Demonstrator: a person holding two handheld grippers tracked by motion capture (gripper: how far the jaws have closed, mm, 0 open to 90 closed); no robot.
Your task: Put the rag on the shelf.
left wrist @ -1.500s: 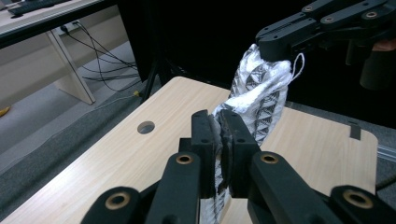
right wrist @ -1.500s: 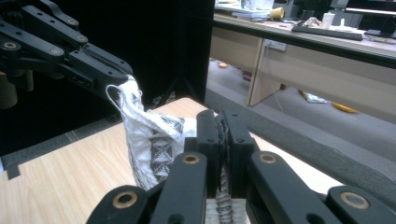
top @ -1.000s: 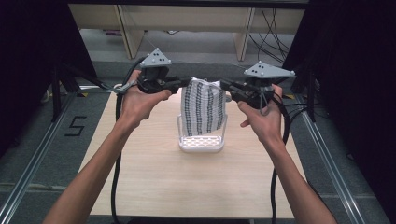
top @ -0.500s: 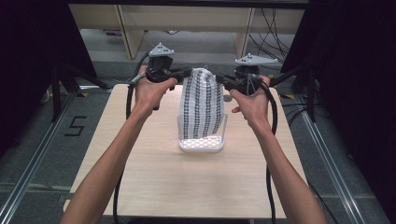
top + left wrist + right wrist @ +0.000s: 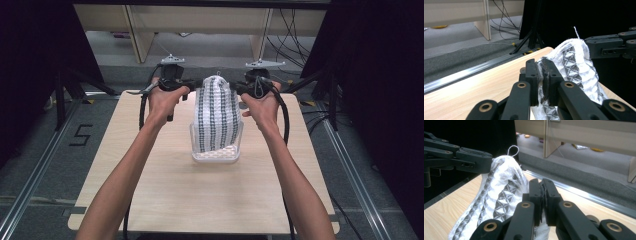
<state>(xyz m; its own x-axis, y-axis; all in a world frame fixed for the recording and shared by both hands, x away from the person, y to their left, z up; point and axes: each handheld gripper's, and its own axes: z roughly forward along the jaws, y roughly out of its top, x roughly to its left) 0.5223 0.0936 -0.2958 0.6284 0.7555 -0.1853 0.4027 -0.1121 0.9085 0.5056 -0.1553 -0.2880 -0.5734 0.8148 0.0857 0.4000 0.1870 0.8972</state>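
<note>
Wooden table [image 5: 150, 200] on a grey floor. Left gripper [image 5: 192, 84], at 11 o'clock from the white basket [image 5: 216, 156], is clamped on the patterned cloth [image 5: 216, 117]; right gripper [image 5: 239, 88], at 1 o'clock, is clamped on its other top corner. Since a second ago both have risen and moved farther away, stretching the cloth tall above the basket; it appears nearly lifted out.
</note>
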